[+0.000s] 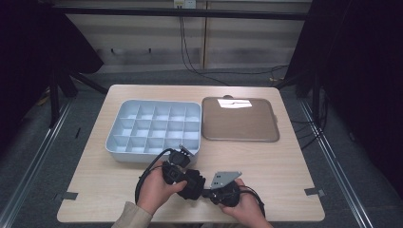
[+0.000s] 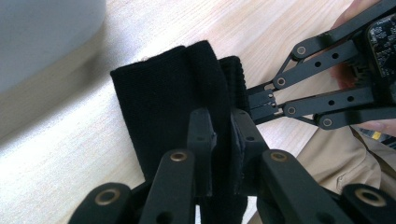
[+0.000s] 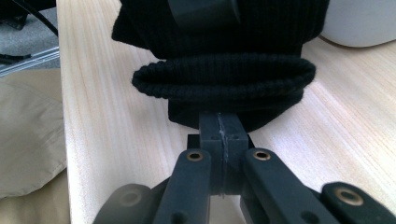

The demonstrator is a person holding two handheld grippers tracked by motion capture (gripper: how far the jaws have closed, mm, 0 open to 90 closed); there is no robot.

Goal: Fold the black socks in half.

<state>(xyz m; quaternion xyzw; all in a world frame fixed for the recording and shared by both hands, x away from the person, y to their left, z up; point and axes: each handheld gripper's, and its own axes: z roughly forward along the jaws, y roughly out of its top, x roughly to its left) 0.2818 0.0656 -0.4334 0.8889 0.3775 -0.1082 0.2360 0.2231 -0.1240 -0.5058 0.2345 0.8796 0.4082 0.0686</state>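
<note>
Both clamped: left hand-held gripper (image 2: 223, 135) and right hand-held gripper (image 3: 219, 135) each pinch the black knitted cloth (image 2: 173, 102).

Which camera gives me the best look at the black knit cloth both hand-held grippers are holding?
The left gripper view: the black knit cloth shows its folded shape. The right gripper view sees only its ribbed edge. In the high view it is a dark patch between the hands.

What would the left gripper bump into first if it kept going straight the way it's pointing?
Probably nothing beyond the black knitted cloth its fingers already pinch. Past the cloth's far edge lies the bare wooden table, with the pale tray off to one side, though depth is hard to judge.
</note>
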